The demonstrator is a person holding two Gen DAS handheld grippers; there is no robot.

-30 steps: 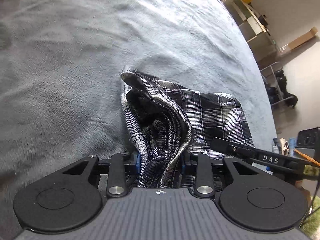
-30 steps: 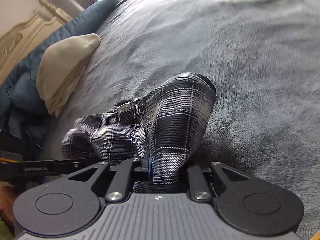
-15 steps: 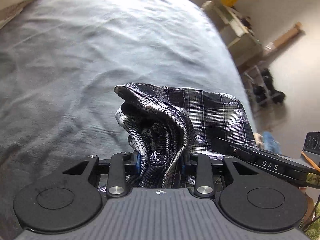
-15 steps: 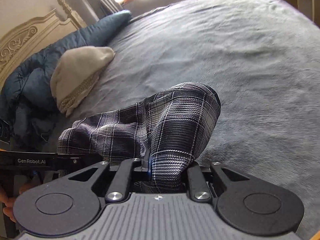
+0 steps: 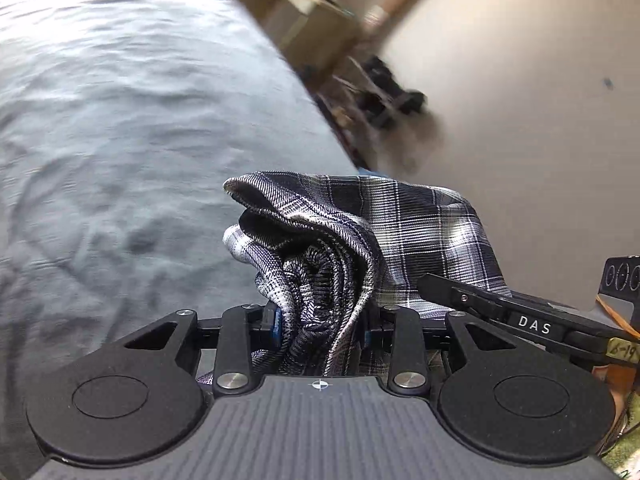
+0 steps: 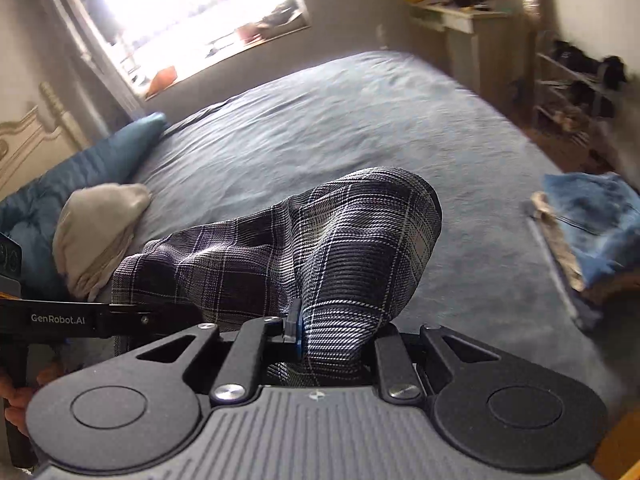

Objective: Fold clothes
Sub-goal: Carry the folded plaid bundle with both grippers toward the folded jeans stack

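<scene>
A dark plaid garment (image 5: 400, 216) hangs bunched between both grippers, held up above the grey-blue bed (image 5: 120, 120). My left gripper (image 5: 320, 320) is shut on a thick wad of its folds. In the right wrist view the same plaid garment (image 6: 352, 248) bulges up over my right gripper (image 6: 332, 340), which is shut on it. The other gripper's black body (image 5: 520, 320) shows at the right of the left wrist view, and again the other gripper's black body (image 6: 80, 318) at the left of the right wrist view, held by a hand (image 6: 16, 404).
A beige pillow (image 6: 96, 228) and a blue quilt (image 6: 80, 164) lie at the head of the bed by a headboard. A blue folded cloth (image 6: 592, 220) sits at the bed's right edge. Shelves with shoes (image 6: 580, 80) and a desk stand past the bed; a window is behind.
Both grippers have risen and tilted up with the plaid garment; the views now take in the room, the window and the floor. The grips on the cloth are unchanged.
</scene>
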